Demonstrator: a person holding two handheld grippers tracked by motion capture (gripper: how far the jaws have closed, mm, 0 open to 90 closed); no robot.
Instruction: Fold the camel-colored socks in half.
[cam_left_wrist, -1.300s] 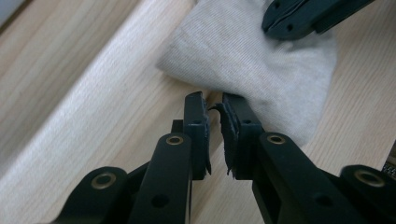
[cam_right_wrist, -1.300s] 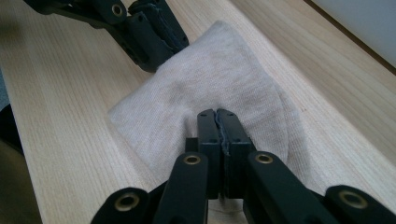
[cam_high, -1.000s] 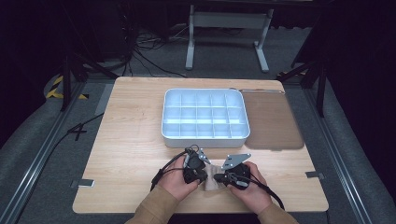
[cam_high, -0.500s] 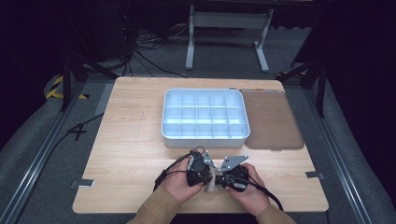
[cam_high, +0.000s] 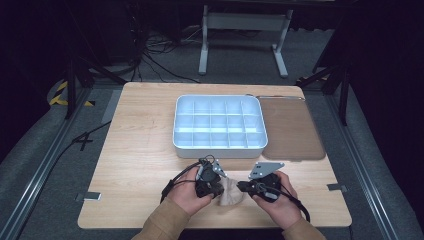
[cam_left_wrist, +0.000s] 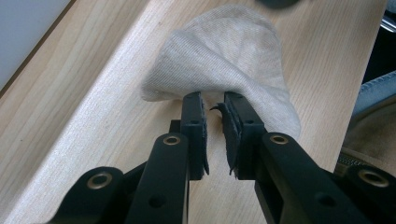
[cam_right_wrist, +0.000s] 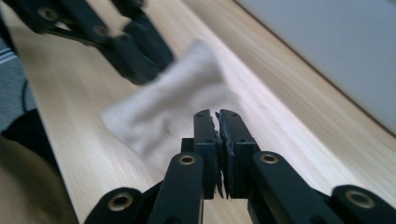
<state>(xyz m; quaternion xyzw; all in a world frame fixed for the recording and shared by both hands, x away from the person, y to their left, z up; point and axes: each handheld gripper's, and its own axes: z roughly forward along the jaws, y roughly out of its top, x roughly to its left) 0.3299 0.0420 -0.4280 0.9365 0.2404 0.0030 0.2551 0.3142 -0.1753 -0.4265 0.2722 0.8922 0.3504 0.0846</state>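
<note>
Left gripper (cam_left_wrist: 212, 100) narrows its jaws to a slim gap on the near edge of a beige cloth (cam_left_wrist: 229, 51), which tents up from its tips; right gripper (cam_right_wrist: 217, 114) is all but closed and empty, its tips just short of the cloth. The cloth lies at the near edge of the wooden table (cam_high: 140, 150), between both hands. We judge a fold or spread is under way; next, the right jaws need to open and take the opposite edge. Behind sit an empty white compartment tray (cam_high: 218, 146) and a brown mat (cam_high: 290, 130); beyond, grey floor, cables (cam_high: 150, 55), a metal stand (cam_high: 240, 40).
</note>
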